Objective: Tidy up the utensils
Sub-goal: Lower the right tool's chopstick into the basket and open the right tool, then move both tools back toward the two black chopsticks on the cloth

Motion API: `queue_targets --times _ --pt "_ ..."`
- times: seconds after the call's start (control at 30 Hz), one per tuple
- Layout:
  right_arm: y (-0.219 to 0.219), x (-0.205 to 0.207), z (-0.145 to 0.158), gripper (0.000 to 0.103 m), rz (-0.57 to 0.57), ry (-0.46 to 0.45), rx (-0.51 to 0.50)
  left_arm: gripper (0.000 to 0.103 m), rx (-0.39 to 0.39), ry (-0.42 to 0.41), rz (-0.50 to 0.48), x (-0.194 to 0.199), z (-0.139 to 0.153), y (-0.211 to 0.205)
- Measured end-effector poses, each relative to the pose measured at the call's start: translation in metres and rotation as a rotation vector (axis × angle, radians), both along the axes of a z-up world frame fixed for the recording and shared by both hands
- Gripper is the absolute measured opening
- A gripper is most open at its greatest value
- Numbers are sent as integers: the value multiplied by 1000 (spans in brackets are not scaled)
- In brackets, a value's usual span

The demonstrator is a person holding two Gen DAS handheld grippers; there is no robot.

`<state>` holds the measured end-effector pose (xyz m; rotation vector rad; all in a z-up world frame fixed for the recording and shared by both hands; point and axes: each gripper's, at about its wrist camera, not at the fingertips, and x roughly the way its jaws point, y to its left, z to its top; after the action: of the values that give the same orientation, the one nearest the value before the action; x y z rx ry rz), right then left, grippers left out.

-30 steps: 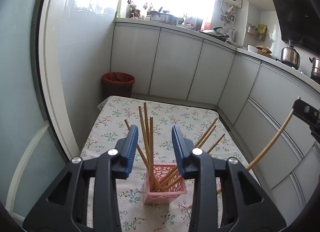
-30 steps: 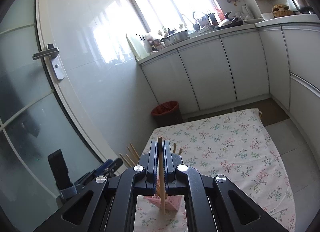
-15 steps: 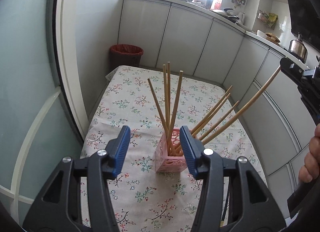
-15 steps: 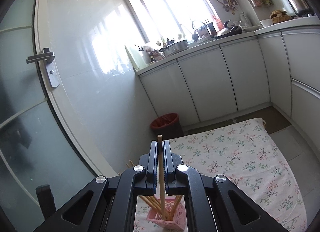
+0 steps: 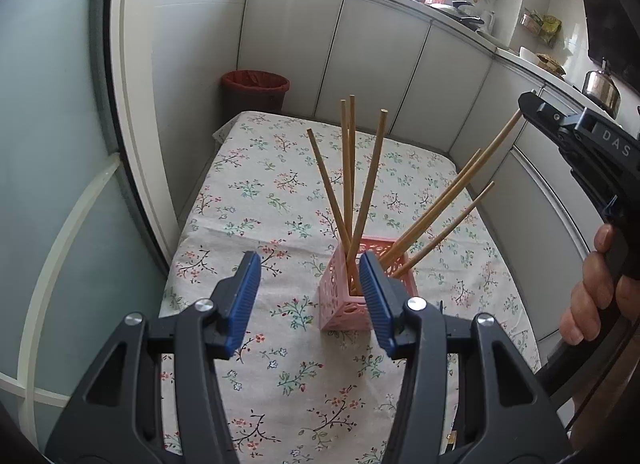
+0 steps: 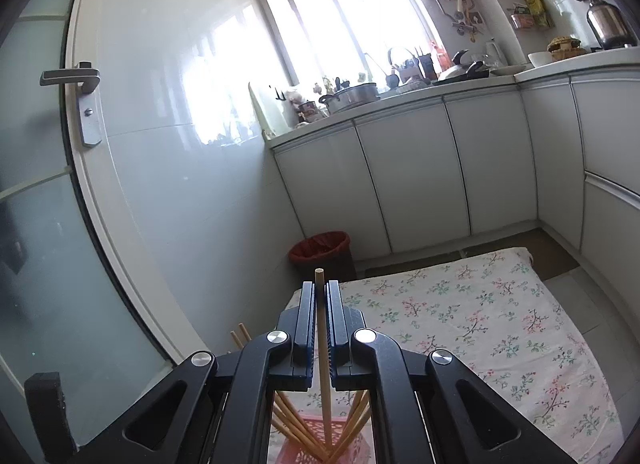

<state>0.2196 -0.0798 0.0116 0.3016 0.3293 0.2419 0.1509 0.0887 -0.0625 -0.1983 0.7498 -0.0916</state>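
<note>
A pink lattice holder [image 5: 362,284] stands on the floral tablecloth [image 5: 280,192] with several wooden chopsticks [image 5: 347,184] leaning in it. My left gripper [image 5: 310,296] is open and empty, just in front of the holder, its right pad beside the holder's rim. My right gripper [image 6: 320,304] is shut on one chopstick [image 6: 323,364] whose lower end reaches down into the holder [image 6: 316,448]. In the left wrist view that held chopstick [image 5: 460,188] slants up to the right gripper [image 5: 532,106] at upper right.
A red waste bin [image 5: 256,90] stands beyond the table's far end. White cabinets [image 5: 360,56] run along the back and right. A glass door [image 6: 60,224] with a handle is on the left. A kettle [image 5: 602,86] sits on the counter.
The left gripper has risen and tilted down, so the holder now sits lower and nearer its right pad. The right gripper has lowered its chopstick further into the holder.
</note>
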Motion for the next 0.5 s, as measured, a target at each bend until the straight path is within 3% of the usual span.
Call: queue_targets --times 0.37,0.4,0.5 --pt "9 15 -25 6 5 59 -20 52 18 10 -6 1 -4 -3" --pt "10 16 -26 8 11 72 -23 52 18 13 -9 1 -5 -3" --pt "6 13 -24 28 22 76 -25 52 23 20 -18 1 -7 -5"
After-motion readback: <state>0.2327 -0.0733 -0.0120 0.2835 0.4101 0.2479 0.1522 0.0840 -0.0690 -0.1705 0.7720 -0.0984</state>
